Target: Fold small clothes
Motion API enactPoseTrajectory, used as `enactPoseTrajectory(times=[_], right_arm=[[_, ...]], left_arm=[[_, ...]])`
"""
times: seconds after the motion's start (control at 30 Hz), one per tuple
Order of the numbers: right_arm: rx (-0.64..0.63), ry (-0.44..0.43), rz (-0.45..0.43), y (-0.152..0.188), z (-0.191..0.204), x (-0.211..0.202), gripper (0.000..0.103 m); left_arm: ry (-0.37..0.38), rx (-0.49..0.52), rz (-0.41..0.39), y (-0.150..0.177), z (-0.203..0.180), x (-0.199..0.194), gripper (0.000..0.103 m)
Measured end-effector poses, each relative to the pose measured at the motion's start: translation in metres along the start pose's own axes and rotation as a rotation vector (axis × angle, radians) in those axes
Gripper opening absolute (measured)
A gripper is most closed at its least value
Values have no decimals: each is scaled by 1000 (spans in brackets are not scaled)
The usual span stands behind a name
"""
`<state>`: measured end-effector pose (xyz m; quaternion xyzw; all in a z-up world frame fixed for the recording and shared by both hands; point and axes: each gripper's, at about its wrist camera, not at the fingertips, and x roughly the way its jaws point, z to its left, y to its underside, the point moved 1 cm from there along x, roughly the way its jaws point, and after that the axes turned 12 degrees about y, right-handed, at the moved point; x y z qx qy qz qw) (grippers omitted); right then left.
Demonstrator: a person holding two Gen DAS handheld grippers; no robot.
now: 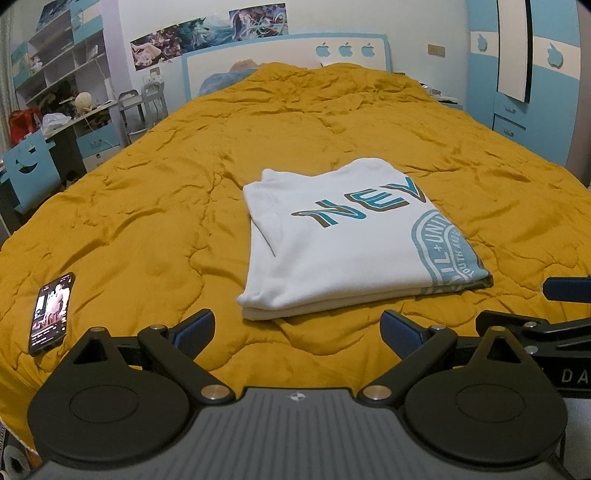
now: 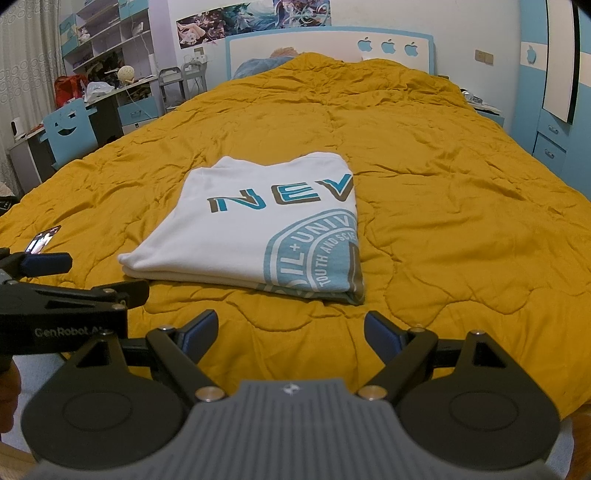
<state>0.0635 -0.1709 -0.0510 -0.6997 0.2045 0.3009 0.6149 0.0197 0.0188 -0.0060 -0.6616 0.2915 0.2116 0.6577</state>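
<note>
Nearest, both tongs hang spread above the near edge of the bed, nothing between their blue pads. Left gripper (image 1: 297, 328) sits just left of the right gripper (image 2: 290, 330); each shows at the side of the other's view, well apart from the cloth. Lettering on the left gripper's body, seen from the right wrist view, reads "GenRobot.A", the rest hidden; the right gripper's body shows "DA" at the frame edge in the left wrist view. Just ahead of both tongs lies the folded white T-shirt (image 2: 258, 229), flat on the mustard quilt (image 2: 461, 221), layers stacked at its near edge. Print on top: "NEV" in teal and brown letters, cut off at the fold; below it part of a teal round seal reading "IL+UNIV" and "YOUTH AND SCIE", the rest folded under. Left of the left gripper, a phone (image 1: 51, 314) rests on the quilt, screen lit, text too small to read. Far ahead, a white headboard (image 2: 332, 48) with blue trim bears three apple-shaped cut-outs. Posters (image 2: 255, 14) hang on the wall above it. Far left, shelves (image 1: 59, 59) and a cluttered desk.
</note>
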Motion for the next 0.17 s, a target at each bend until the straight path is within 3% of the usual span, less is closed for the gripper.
enactPoseTrajectory(times=[0.17], right_arm=[[-1, 0, 0, 0, 0, 0, 82]], left_arm=[[-2, 1, 0, 0, 1, 0, 103]])
